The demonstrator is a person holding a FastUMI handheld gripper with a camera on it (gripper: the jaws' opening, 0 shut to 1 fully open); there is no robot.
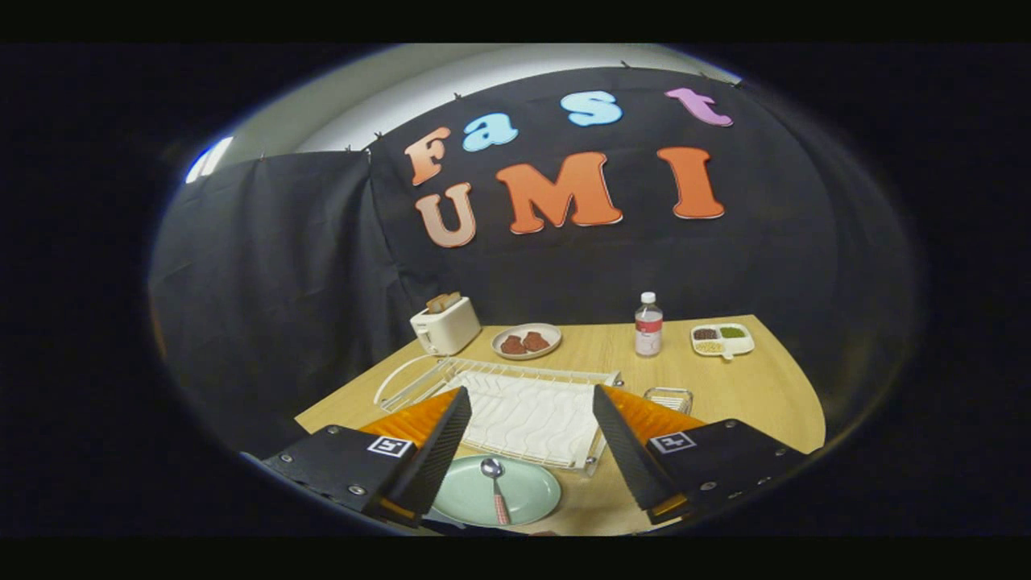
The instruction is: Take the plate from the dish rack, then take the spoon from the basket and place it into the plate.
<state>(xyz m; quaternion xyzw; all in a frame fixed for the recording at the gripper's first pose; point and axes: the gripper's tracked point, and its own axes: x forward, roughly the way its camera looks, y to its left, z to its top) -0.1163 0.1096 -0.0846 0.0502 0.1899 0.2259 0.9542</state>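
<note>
Wooden table (749, 387), tongs (527, 439) spread wide and empty, spoon (494, 486) lying in plate (532, 499) between them

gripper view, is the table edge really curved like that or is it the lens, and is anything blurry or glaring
In the gripper view the fisheye lens bows the table edge and the dish rack; the far tray and bottle look soft and small; light is dim and even, with only a small highlight on the spoon lying in the plate between the open gripper fingers.
</note>
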